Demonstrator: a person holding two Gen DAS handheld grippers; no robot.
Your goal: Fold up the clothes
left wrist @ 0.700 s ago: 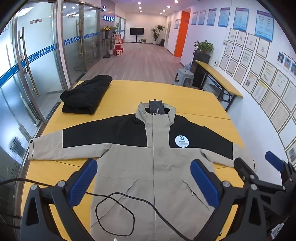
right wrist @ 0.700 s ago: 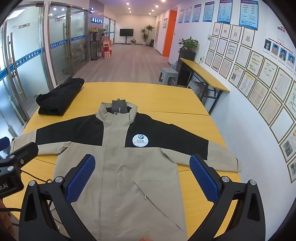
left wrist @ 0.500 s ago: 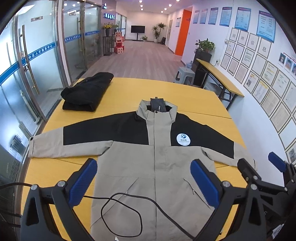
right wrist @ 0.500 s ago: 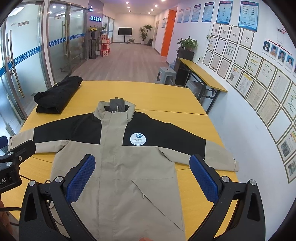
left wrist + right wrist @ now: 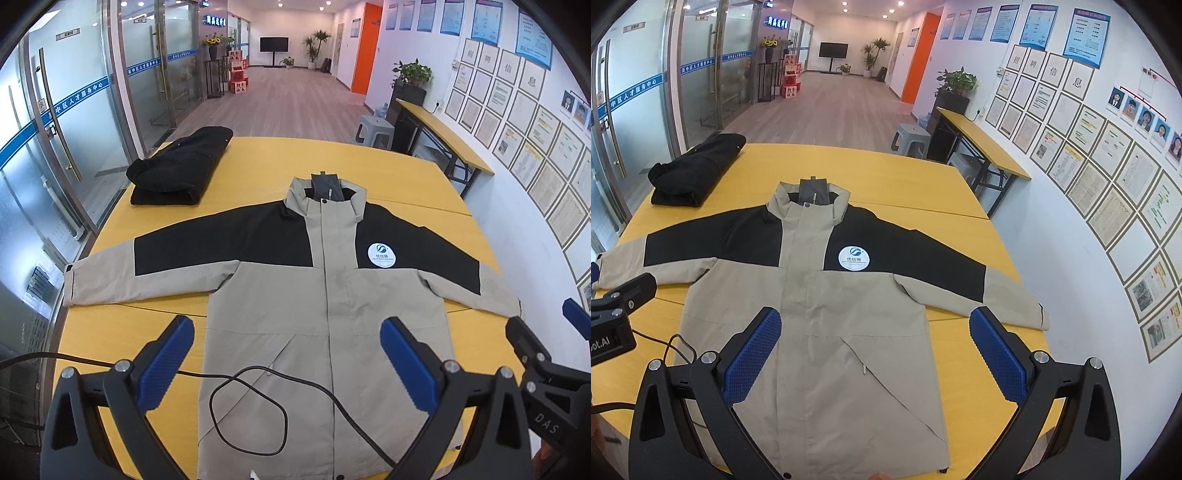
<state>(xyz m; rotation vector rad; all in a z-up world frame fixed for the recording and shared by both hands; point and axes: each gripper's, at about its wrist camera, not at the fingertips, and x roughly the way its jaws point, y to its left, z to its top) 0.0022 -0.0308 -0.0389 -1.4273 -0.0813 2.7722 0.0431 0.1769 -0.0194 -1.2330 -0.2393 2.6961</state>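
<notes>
1. A tan and black jacket (image 5: 325, 295) lies flat in the middle of the yellow desk (image 5: 388, 173), front up, with both sleeves spread out.
2. A folded black piece of clothing (image 5: 181, 170) sits at the far left corner.
3. The left tool (image 5: 288, 354) is wide open and holds nothing.
4. The right tool (image 5: 875, 347) is wide open too, above the jacket.
5. A black cable (image 5: 247, 413) loops over the jacket's bottom part.

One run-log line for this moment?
jacket: flat, unfolded | left gripper: open, empty | right gripper: open, empty | black garment: folded

Office hall – wood floor (image 5: 295, 96), glass partitions (image 5: 74, 110) left, framed notices (image 5: 1071, 155) on white wall, ceiling spotlights.
</notes>
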